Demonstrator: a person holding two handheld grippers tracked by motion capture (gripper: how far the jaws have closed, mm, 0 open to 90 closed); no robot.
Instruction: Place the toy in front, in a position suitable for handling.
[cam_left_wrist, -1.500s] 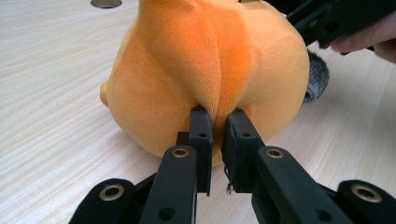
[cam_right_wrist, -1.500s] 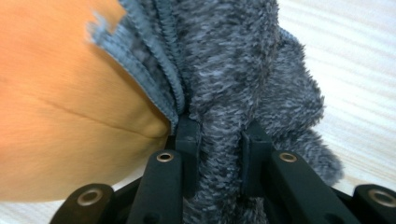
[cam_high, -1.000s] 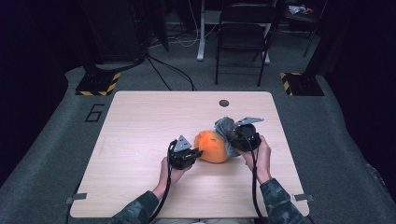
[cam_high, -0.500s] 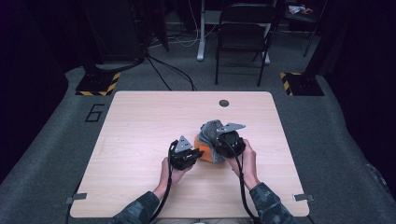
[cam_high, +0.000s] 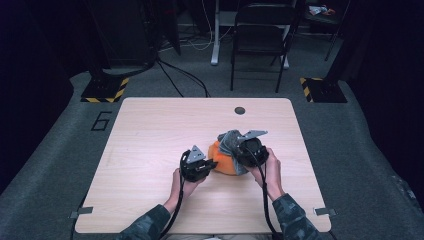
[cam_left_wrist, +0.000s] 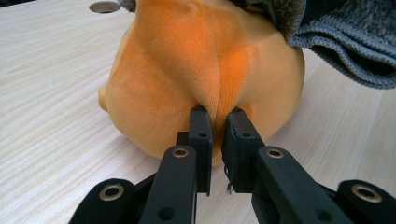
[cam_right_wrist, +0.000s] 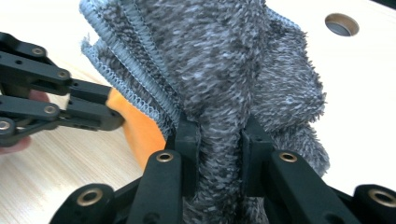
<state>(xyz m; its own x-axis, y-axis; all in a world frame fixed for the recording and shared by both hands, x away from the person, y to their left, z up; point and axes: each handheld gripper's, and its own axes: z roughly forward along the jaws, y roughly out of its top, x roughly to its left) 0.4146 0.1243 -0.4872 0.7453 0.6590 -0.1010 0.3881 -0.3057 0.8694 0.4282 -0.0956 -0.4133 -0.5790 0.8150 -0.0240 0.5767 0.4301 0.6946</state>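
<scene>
Toy (cam_left_wrist: 205, 70) pinched in left claw (cam_left_wrist: 217, 116) | cloth (cam_right_wrist: 224, 70) in right claw (cam_right_wrist: 219, 133)

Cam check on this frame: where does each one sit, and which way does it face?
High view: above the person's side, looking forward and down on the table; forearms, both hands show.
Left gripper view: rides the left gripper, facing the orange plush toy it pinches.
Right gripper view: rides the right gripper, facing the grey cloth it clamps; the left gripper appears at left.
Shared: toy, cloth, table hole.

Both forearms enter from the bottom of the high view. Left gripper (cam_high: 212, 163) and right gripper (cam_high: 235, 150), lower centre, each have jaws clamped together.
</scene>
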